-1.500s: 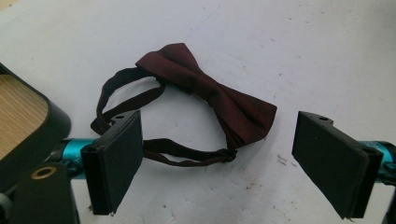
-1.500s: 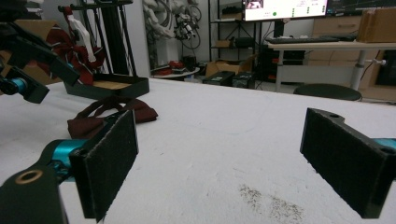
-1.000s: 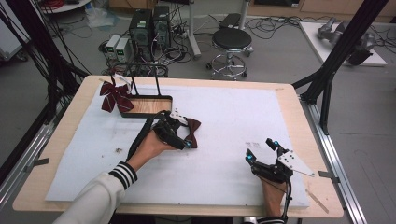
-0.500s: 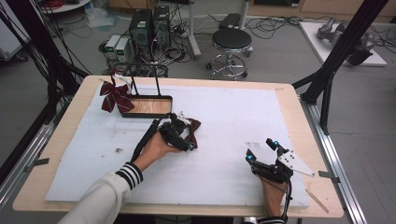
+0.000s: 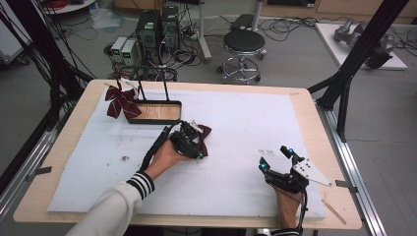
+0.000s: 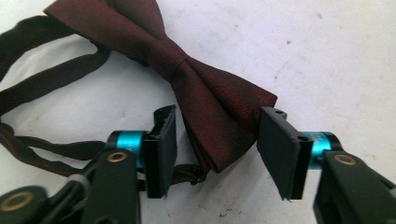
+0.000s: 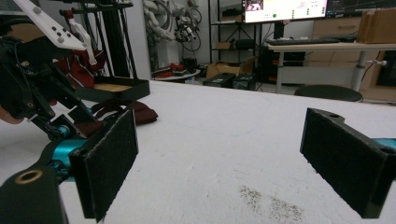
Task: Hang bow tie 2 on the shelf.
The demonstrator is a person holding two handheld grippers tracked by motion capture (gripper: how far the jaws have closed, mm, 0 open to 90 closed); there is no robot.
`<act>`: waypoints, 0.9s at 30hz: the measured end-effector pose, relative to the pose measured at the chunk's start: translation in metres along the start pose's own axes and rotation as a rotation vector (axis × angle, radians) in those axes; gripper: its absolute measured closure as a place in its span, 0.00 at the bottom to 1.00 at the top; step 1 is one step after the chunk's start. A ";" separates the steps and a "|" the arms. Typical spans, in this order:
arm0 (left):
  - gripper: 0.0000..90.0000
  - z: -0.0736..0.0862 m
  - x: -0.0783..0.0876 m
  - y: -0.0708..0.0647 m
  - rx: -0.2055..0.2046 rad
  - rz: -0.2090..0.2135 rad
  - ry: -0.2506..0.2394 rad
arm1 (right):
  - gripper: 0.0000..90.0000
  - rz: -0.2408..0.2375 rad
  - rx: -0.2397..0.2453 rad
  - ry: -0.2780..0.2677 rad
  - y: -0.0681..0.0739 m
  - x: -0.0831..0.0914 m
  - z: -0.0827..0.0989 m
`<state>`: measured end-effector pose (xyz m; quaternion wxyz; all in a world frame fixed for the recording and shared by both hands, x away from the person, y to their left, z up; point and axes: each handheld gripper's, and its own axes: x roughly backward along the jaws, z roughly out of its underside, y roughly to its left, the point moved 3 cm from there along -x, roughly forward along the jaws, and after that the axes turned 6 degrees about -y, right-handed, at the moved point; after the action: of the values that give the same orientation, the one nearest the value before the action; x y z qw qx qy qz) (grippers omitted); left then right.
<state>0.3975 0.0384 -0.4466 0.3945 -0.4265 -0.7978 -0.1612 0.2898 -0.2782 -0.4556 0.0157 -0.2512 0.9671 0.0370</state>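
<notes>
Closing since before, left claw (image 6: 212, 149) half-open astride bow tie (image 6: 205, 93) wing, seemingly not yet pinching.

Left gripper (image 5: 193, 142) down over dark red bow tie (image 5: 203, 133) mid-desk, jaws just closing; right gripper (image 5: 275, 158) rests near-right, jaws apart.

Both grippers are black, with turquoise collars behind flat, dark pads. Brass-coloured screws dot the left gripper (image 6: 212, 140). The right gripper (image 5: 276, 158) carries a grey three-cornered plate with small holes. A black cable trails from each. The left sleeve is cream with a dark-striped cuff.
</notes>
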 end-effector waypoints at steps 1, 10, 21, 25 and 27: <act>0.56 0.000 0.000 0.000 0.001 0.000 0.002 | 0.12 0.000 0.000 0.000 0.000 0.000 0.000; 0.65 0.000 -0.001 0.005 0.033 -0.002 -0.006 | 0.12 0.000 0.000 0.000 0.000 0.000 0.000; 0.91 -0.002 -0.001 0.005 0.045 -0.002 -0.022 | 0.12 0.001 -0.005 0.001 0.001 0.000 0.000; 0.93 -0.002 0.000 0.005 0.034 0.005 -0.022 | 0.12 0.001 -0.001 -0.002 0.001 0.000 0.000; 0.94 -0.001 0.000 0.004 0.034 0.007 -0.028 | 0.12 0.002 0.004 -0.005 0.000 0.000 0.000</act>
<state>0.4018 0.0399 -0.4462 0.3912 -0.4246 -0.8044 -0.1402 0.2895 -0.2780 -0.4555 0.0184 -0.2501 0.9674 0.0359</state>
